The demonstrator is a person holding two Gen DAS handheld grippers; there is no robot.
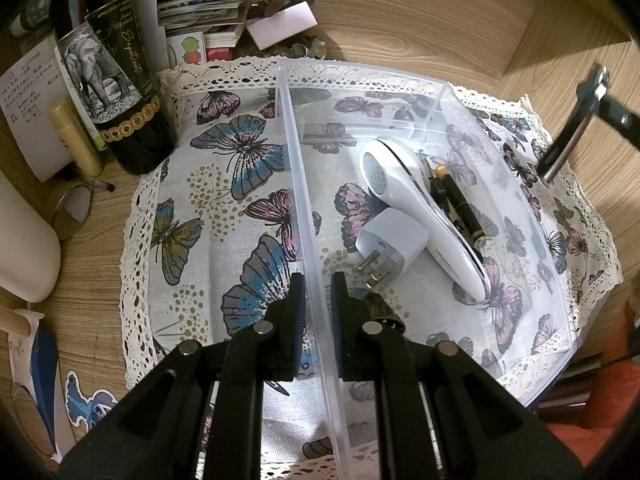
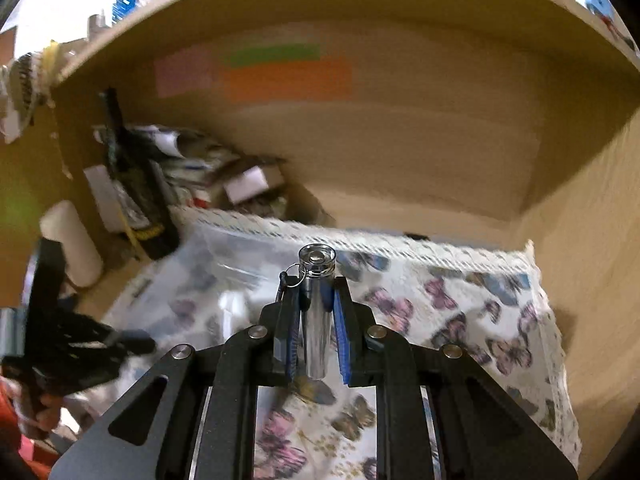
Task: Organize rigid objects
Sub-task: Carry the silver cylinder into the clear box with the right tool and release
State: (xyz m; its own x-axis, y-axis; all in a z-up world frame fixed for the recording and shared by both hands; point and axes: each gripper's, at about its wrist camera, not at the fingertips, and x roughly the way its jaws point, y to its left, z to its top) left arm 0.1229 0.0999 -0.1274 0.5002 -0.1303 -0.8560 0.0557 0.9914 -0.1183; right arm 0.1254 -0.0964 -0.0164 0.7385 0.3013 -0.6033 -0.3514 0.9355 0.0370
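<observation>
On a wooden desk, a dark wine bottle [image 1: 116, 92] with an elephant label stood at the far left, just off the corner of a lace-edged butterfly cloth [image 1: 224, 208], with a pale tube [image 1: 76, 140] upright beside it and a heap of papers and cards [image 1: 208, 16] behind.

At the centre of the cloth sat a clear plastic box [image 1: 552, 240]. The left gripper [image 1: 318, 300] was clenched on the box's near left wall, one finger outside and one inside, the thin wall pinched between the blue pads [image 1: 335, 320].

Inside the box lay a white plug adapter [image 1: 394, 246] with its metal pins pointing toward the gripper, a white handheld device [image 1: 416, 208] with a perforated round face lying across the adapter's far edge, and a black pen-like stick [image 1: 460, 204] touching the device's right side. A dark ribbed object [image 1: 380, 308] showed just behind the gripper's inner finger; what it was could not be told.

At the far right, the right gripper [image 2: 316, 292] was grasping a shiny metal cylinder [image 2: 316, 320] with a small key ring at its cap, held lengthwise between the pads with the cap poking beyond the fingertips. It hung in the air over the butterfly cloth, to the right of the box and clear of it. The background there was blurred. Seen from the left wrist, the cylinder [image 1: 560, 156] slanted above the cloth's right edge.
</observation>
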